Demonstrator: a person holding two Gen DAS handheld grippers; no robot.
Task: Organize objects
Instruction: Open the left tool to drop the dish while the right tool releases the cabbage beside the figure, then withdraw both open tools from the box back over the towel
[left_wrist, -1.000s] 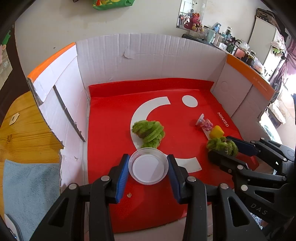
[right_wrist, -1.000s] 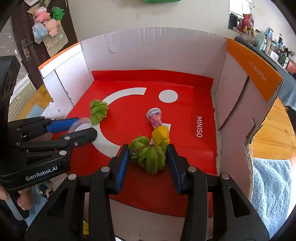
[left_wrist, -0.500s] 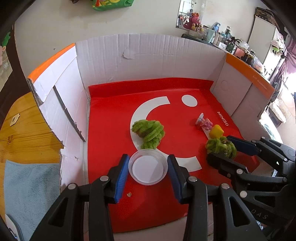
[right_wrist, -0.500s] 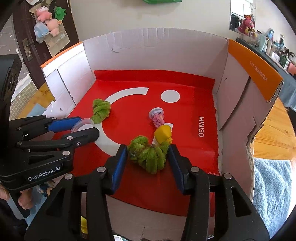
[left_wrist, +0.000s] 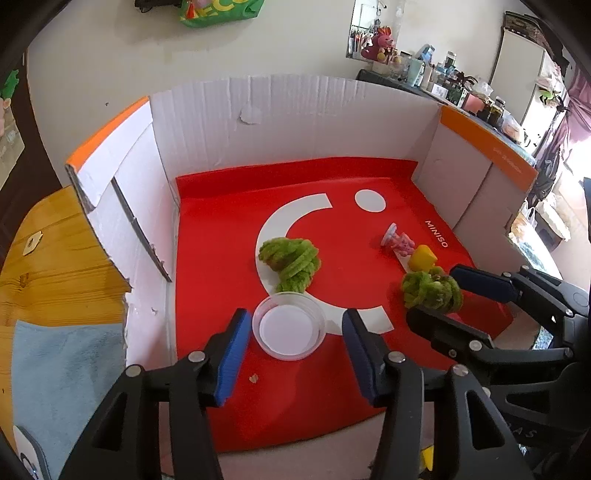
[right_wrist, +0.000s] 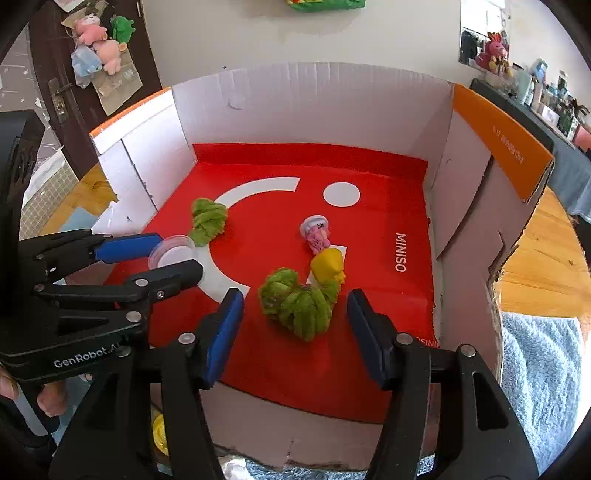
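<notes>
A clear round plastic dish (left_wrist: 289, 325) lies on the red mat (left_wrist: 221, 236); my left gripper (left_wrist: 291, 347) is open around it, fingers apart from its rim. The dish also shows in the right wrist view (right_wrist: 171, 251). A green fuzzy bundle (right_wrist: 297, 302) lies between the open fingers of my right gripper (right_wrist: 293, 332), not touched; it also shows in the left wrist view (left_wrist: 430, 291). A second green bundle (left_wrist: 290, 262) lies just beyond the dish. A yellow toy (right_wrist: 327, 266) and a pink toy cup (right_wrist: 316, 234) lie behind the first bundle.
White cardboard walls with orange tops (left_wrist: 295, 122) enclose the mat on three sides. A wooden table (left_wrist: 48, 266) and a blue towel (left_wrist: 70, 384) lie to the left. A grey-blue towel (right_wrist: 543, 387) lies at the right. A small crumb (left_wrist: 253, 377) sits on the mat.
Both grippers have opened wider and drawn back a little. The dish and the green bundle have been let go and rest on the mat.
</notes>
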